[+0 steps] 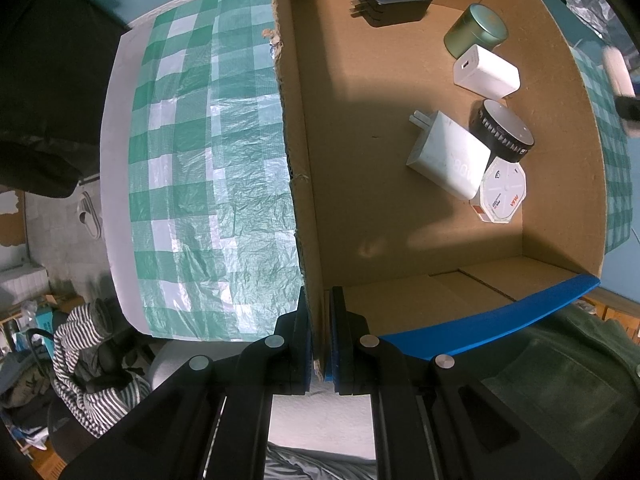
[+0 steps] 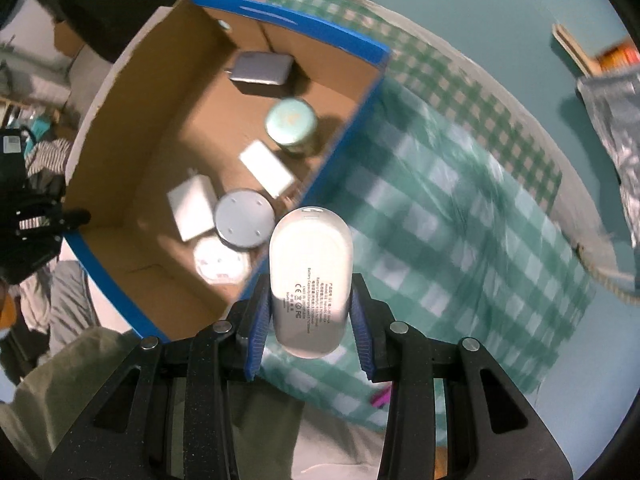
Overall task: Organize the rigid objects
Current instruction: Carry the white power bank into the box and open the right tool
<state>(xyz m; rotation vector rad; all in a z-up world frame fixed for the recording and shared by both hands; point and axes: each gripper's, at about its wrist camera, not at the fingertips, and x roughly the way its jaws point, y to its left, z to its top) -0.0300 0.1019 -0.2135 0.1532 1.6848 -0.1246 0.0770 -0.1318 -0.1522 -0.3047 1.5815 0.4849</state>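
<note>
A cardboard box (image 1: 400, 240) with blue outer walls stands on the checked cloth; it also shows in the right wrist view (image 2: 120, 140). My left gripper (image 1: 319, 320) is shut on the box's near wall. In the box lie a black charger (image 1: 394, 0), a green tin (image 1: 476, 30), a white power brick (image 1: 486, 72), a white plug adapter (image 1: 448, 158), a black round puck (image 1: 502, 130) and a white octagonal box (image 1: 502, 190). My right gripper (image 2: 310, 300) is shut on a white oval power bank (image 2: 310, 276), held above the box's right wall.
The green-and-white checked cloth (image 1: 192, 180) covers the table left of the box and right of it (image 2: 440, 240). A silver foil bag (image 2: 616, 128) lies at the far right. Clothes and clutter (image 1: 88, 352) lie beyond the table's edge.
</note>
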